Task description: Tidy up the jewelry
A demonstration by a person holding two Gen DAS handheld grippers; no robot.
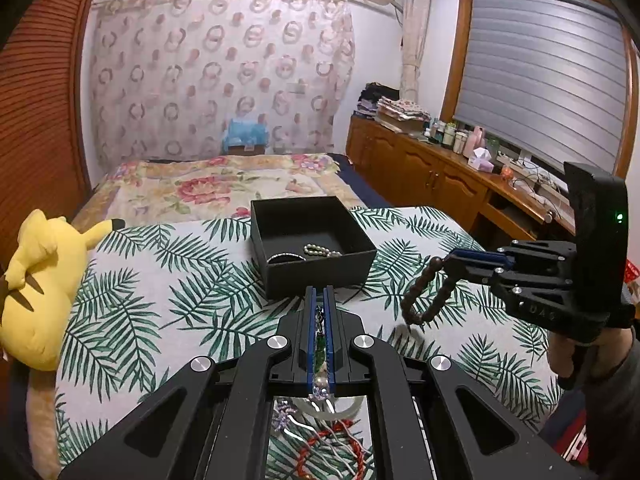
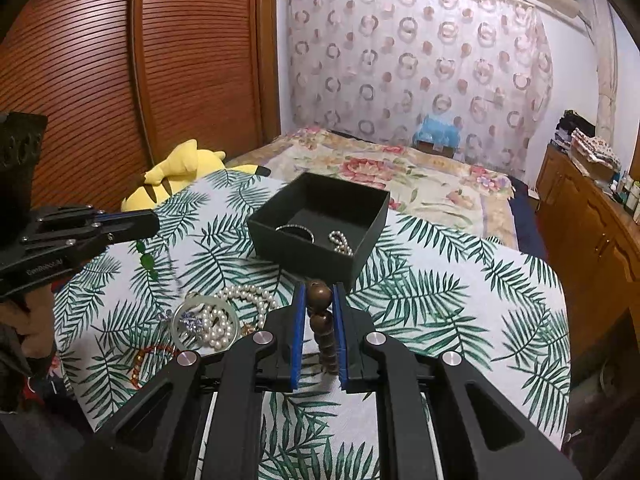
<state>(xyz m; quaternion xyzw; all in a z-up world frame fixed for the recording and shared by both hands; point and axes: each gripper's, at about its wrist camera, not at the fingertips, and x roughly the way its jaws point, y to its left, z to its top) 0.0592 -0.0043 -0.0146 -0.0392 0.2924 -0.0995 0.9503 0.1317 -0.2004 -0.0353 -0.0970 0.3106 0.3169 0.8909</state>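
Note:
An open black box [image 1: 316, 268] [image 2: 360, 204] sits on the leaf-print cloth with a small pearl string [image 1: 322, 251] [image 2: 341, 242] and a thin bangle [image 2: 295, 230] inside. My left gripper [image 1: 320, 294] [image 2: 154, 222] is shut on a thin chain necklace with green beads [image 1: 320, 350] [image 2: 147, 259], lifted above the cloth. My right gripper [image 2: 319, 290] [image 1: 448, 262] is shut on a brown wooden bead bracelet [image 2: 322, 320] [image 1: 424, 296], which hangs off the cloth. A pile of jewelry lies below: a pearl necklace [image 2: 232, 312], a pale bangle [image 2: 178, 322], a red bead strand [image 1: 332, 448].
A yellow plush toy [image 1: 36, 280] [image 2: 180, 176] lies at the cloth's left edge. A floral bedspread [image 1: 224, 188] stretches behind the box. A wooden cabinet [image 1: 440, 176] with bottles runs along the right. A wooden slatted wardrobe [image 2: 140, 80] stands on the left.

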